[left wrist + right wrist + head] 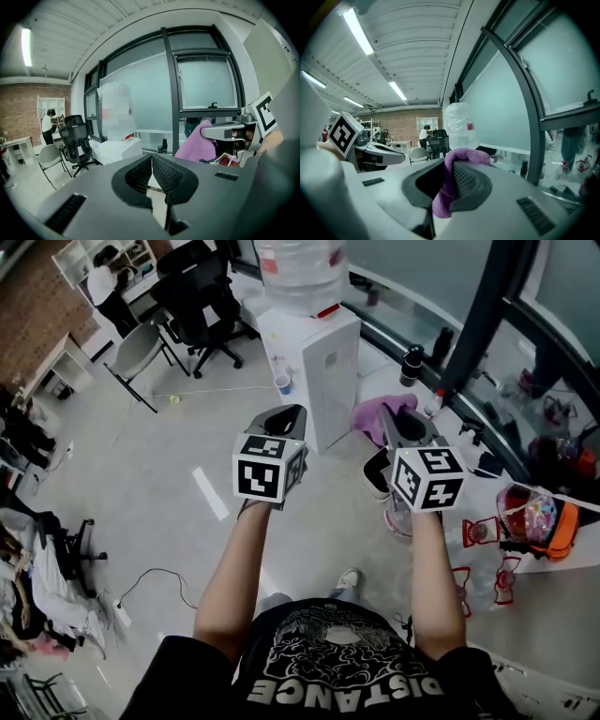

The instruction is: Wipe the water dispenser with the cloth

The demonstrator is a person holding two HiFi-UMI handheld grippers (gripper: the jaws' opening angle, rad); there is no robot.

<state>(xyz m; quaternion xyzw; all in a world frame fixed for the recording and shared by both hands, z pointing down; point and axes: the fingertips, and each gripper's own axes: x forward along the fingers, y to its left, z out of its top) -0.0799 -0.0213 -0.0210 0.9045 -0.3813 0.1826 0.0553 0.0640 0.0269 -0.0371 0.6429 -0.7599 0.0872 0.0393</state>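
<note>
The white water dispenser stands on the floor ahead of me, with a large clear bottle on top. My left gripper is held just left of its front; the ribbed jaws meet with nothing between them. My right gripper hovers to the dispenser's right, shut on a purple cloth. In the right gripper view the cloth bulges up and hangs down between the pads, and the bottle is ahead. The left gripper view shows the dispenser, the cloth and the shut left gripper.
Black office chairs and a grey chair stand behind the dispenser. A paper cup sits at its left foot. A white table on my right holds an orange bag and red items. A cable lies on the floor.
</note>
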